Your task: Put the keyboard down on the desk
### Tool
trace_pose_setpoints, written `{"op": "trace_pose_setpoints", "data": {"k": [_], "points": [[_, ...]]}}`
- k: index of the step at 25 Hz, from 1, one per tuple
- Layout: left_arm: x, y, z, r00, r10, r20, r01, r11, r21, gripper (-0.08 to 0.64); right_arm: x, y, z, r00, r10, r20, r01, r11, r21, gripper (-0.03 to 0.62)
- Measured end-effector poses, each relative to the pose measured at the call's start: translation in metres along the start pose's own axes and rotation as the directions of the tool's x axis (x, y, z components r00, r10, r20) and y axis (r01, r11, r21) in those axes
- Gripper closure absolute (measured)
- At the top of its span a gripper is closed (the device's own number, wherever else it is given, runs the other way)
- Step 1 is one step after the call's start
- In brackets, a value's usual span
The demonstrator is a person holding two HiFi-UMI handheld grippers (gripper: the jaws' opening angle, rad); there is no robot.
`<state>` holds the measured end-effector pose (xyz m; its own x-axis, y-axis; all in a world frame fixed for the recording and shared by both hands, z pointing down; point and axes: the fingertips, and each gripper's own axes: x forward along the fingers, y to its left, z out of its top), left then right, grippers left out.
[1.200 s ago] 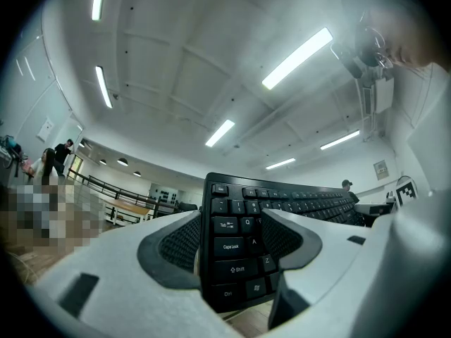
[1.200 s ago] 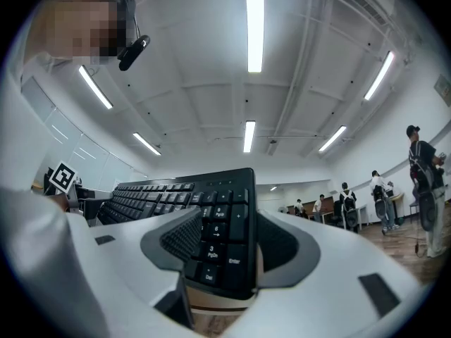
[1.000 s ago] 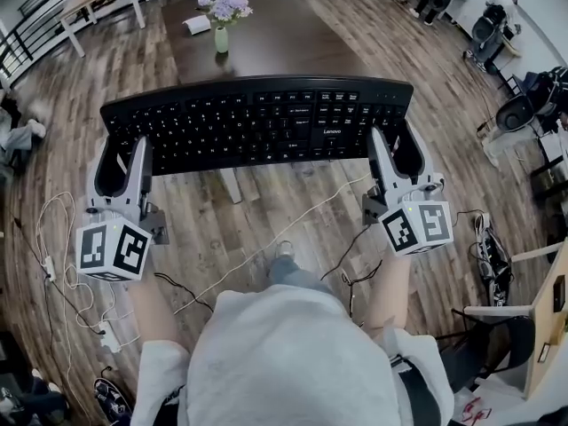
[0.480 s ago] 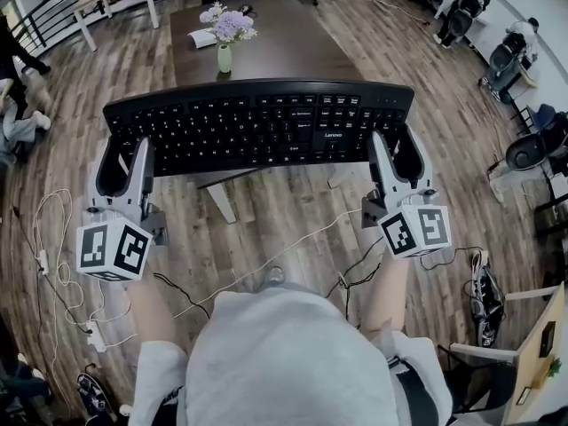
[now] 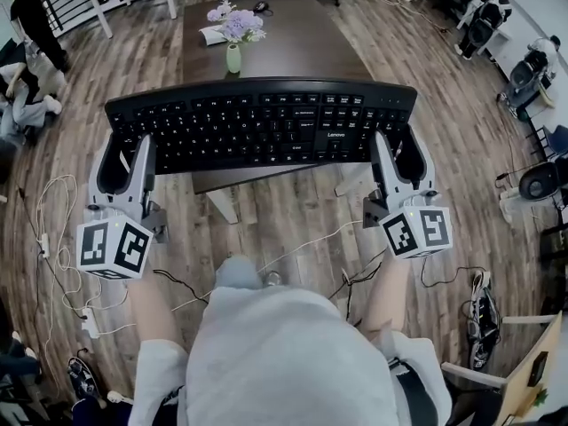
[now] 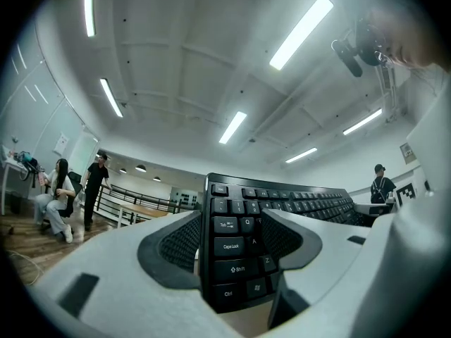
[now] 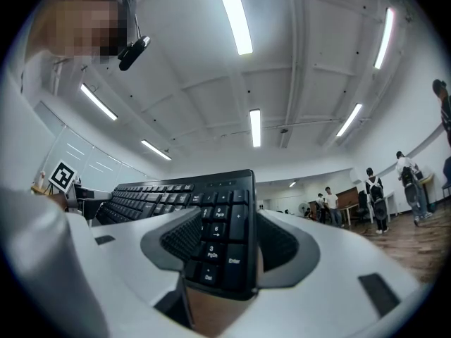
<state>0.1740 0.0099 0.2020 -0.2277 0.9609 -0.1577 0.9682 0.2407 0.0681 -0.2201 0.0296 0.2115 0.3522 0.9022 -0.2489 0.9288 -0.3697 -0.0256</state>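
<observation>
While the person is walking forward, the wooden floor (image 5: 293,211) and its loose cables (image 5: 306,242) are sliding back under the view. The dark tabletop (image 5: 293,43), well ahead a second ago, is now reaching under the load. People at the far left are coming into the picture.

Nearest, the two marker cubes are sitting level at either side of the body. The left tongs (image 5: 122,153) are pinching the left end of the keyboard (image 5: 262,127). In the left gripper view those tongs (image 6: 236,238) are parted only by the board's thickness, with the pads pressing it from both sides. The Tab, Caps Lock, Shift and Ctrl keys are lying between them. The right tongs (image 5: 399,153) are gripping the right end the same way. In the right gripper view those tongs (image 7: 222,248) are clamping over the number pad, by the 3, 6, 9 and Enter keys.

The keyboard is black and full-size, with its keys facing up. It is spanning straight across from one pair of tongs to the other, with no sag or tilt. It is hanging over the tabletop's near edge; whether it is touching the top cannot be told.

Farther along the tabletop, a pale green vase (image 5: 232,58) of lilac flowers (image 5: 235,23) is standing upright, and a white item (image 5: 213,34) is lying just beside it.
</observation>
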Motion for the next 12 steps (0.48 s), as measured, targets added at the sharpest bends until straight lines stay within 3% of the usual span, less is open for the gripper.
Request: {"op": "trace_pose_setpoints", "data": {"k": [12], "points": [[0.006,0.0,-0.01,1.0,-0.008,0.013,0.008,1.0,0.005,0.298,0.001,-0.005,-0.011,1.0,-0.007,0.014,0.007,1.0,0.001,0.35]]}}
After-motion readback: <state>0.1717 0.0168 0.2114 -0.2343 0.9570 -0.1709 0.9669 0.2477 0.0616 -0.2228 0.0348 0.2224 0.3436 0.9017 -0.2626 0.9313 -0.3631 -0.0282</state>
